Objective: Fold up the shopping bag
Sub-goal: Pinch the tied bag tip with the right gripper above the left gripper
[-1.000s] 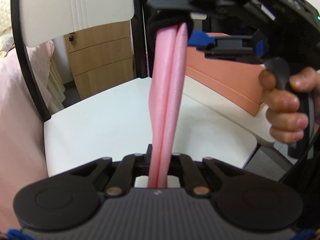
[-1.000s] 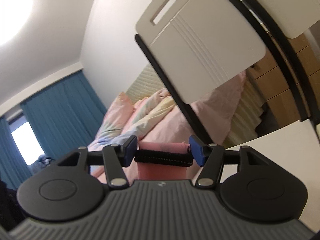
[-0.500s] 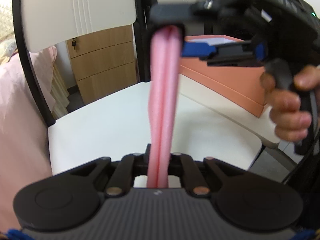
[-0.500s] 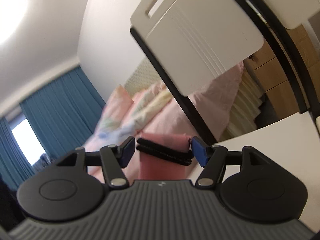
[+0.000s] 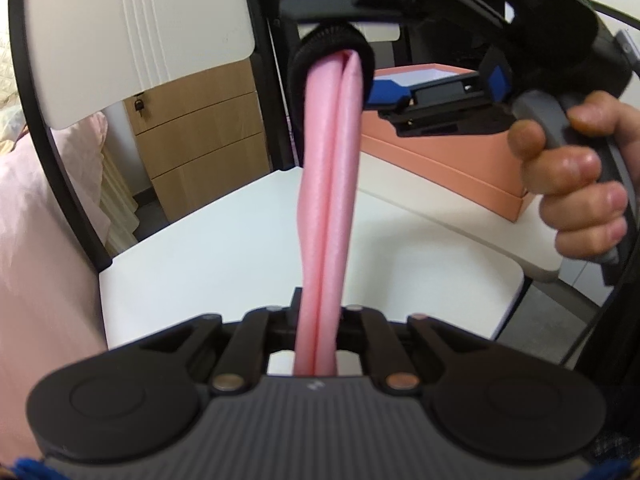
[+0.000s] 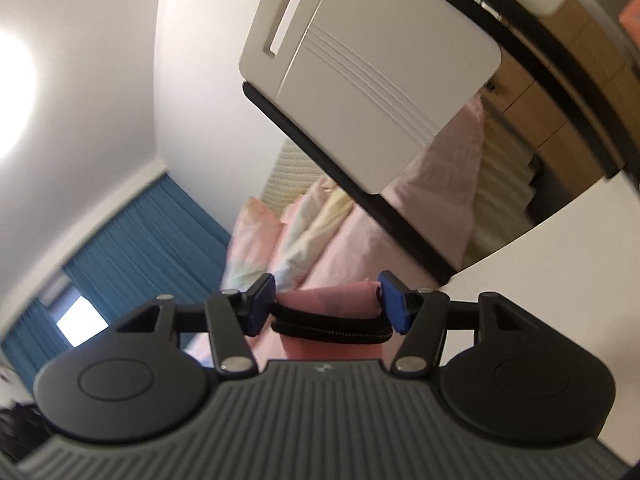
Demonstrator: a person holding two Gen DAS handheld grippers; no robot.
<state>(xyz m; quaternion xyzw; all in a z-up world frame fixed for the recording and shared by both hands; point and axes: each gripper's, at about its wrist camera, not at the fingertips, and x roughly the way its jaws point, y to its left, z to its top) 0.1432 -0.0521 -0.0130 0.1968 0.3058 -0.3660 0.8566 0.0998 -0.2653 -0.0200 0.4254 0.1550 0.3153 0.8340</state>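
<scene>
The pink shopping bag (image 5: 326, 200) is folded into a long narrow strip, stretched taut in the air between my two grippers above the white table (image 5: 224, 256). My left gripper (image 5: 318, 312) is shut on its lower end. My right gripper (image 5: 332, 50) holds the upper end with a black ribbed band (image 5: 310, 46) around the bag. In the right wrist view the right gripper (image 6: 328, 304) has its blue pads (image 6: 394, 300) against the bag end (image 6: 332, 298) and the black band (image 6: 332, 328).
A white chair back with black frame (image 5: 132, 28) stands behind the table, also in the right wrist view (image 6: 372, 80). An orange box (image 5: 440, 160) sits on the table at right. Wooden drawers (image 5: 200, 140) and pink bedding (image 5: 36, 240) lie beyond.
The right gripper has tilted and shifted a little, so the bag strip leans slightly differently. Both grippers keep their hold and the strip stays taut.
</scene>
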